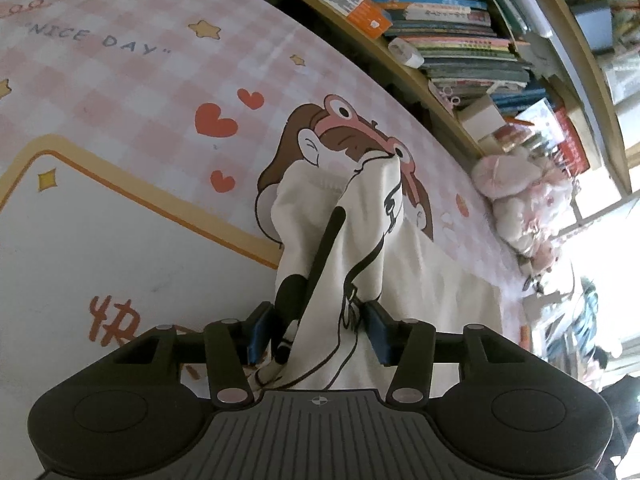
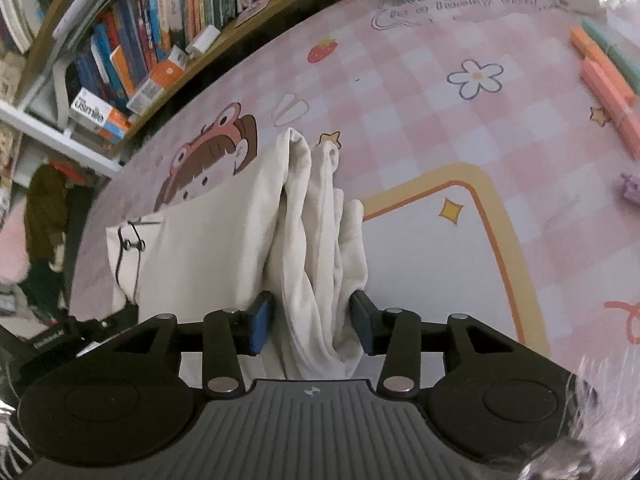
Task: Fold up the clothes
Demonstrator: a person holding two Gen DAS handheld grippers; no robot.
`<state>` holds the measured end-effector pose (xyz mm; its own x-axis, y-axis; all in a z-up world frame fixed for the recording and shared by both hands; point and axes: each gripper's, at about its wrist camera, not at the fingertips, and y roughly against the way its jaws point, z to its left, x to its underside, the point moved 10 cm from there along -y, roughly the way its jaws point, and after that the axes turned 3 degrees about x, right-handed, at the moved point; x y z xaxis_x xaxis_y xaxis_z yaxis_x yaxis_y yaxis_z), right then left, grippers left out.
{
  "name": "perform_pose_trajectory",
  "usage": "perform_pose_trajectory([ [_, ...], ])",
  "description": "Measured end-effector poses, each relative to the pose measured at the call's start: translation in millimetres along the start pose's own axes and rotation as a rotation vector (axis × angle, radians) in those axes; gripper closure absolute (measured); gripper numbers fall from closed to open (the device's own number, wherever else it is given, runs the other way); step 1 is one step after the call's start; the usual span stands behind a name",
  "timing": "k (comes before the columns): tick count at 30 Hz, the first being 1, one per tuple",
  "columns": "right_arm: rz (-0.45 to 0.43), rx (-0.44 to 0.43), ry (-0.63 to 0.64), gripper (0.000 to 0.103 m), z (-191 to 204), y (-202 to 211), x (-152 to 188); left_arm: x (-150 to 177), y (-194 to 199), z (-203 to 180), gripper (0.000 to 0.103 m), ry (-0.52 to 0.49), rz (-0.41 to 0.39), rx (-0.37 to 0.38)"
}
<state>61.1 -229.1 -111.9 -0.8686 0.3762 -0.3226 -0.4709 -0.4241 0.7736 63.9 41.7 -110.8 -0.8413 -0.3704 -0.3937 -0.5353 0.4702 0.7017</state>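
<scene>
Both tongs (image 1: pixel 316 330) (image 2: pixel 312 328) pinch the white garment (image 1: pixel 352 240) (image 2: pixel 224 232).
Soft, light, floppy cloth, bunched between part-closed jaws above the bench (image 1: pixel 120 120); hems grip best.

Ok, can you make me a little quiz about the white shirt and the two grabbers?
1. True or false: the left gripper has the white shirt between its fingers.
2. What stands behind the pink checked mat? A) a fridge B) a bookshelf C) a bathtub
3. Fill in: the right gripper holds a bunched part of the ____.

Key
1. True. Cloth with black drawn lines runs between the blue pads.
2. B. Rows of books fill it.
3. Shirt. The folds hang down between the pads onto the mat.
</scene>
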Motion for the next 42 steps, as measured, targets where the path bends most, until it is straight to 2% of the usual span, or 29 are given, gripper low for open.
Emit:
perform_pose_trajectory([
  [2,0.002,-0.003,0.004,0.066,3.4,-3.0,-1.0,-0.1,0.1,-2.4,0.060,-0.011,-0.004,0.001],
  [4,0.005,0.009,0.041,0.079,9.2,-5.8,-0.4,-0.2,0.1,-4.9,0.069,-0.022,-0.009,0.002],
  [5,-0.004,0.009,0.064,0.082,12.7,-4.7,-0.4,-0.2,0.2,-6.1,0.075,-0.028,-0.011,0.002],
  [7,-0.036,0.013,0.133,0.087,21.3,2.1,0.4,0.1,0.4,-7.3,0.080,-0.035,-0.010,0.005],
  [8,-0.054,0.015,0.174,0.087,26.3,6.8,1.3,0.7,0.8,-6.4,0.081,-0.033,-0.004,0.010],
  [12,-0.039,0.021,0.202,0.087,23.7,12.2,8.3,3.1,2.3,-3.0,0.079,-0.028,0.020,0.029],
  [14,-0.014,0.015,0.155,0.086,15.1,8.7,9.3,4.3,3.1,-1.3,0.074,-0.025,0.031,0.039],
  [17,0.008,0.011,0.093,0.075,5.8,5.6,8.8,5.5,3.0,1.9,0.070,-0.015,0.051,0.055],
  [18,0.014,0.013,0.082,0.070,3.8,4.5,8.7,5.4,0.9,3.7,0.066,-0.008,0.060,0.058],
  [23,0.021,0.008,0.066,0.069,1.8,2.5,7.7,3.7,-5.3,6.6,0.064,0.029,0.055,0.082],
  [24,0.020,0.009,0.069,0.069,2.3,1.9,7.8,3.9,-5.5,6.4,0.064,0.034,0.051,0.085],
  [25,0.022,0.011,0.072,0.074,2.8,0.8,7.8,4.3,-5.2,6.1,0.064,0.036,0.047,0.086],
  [30,0.022,-0.010,0.074,0.085,5.3,0.3,9.0,6.3,-3.9,4.6,0.078,0.050,0.028,0.089],
  [33,0.000,-0.019,0.090,0.086,9.3,6.1,8.2,5.4,0.9,2.4,0.083,0.058,0.011,0.104],
  [42,-0.069,-0.046,0.139,0.088,29.1,27.1,-5.5,-2.9,15.8,-8.1,0.085,0.058,-0.026,0.151],
])
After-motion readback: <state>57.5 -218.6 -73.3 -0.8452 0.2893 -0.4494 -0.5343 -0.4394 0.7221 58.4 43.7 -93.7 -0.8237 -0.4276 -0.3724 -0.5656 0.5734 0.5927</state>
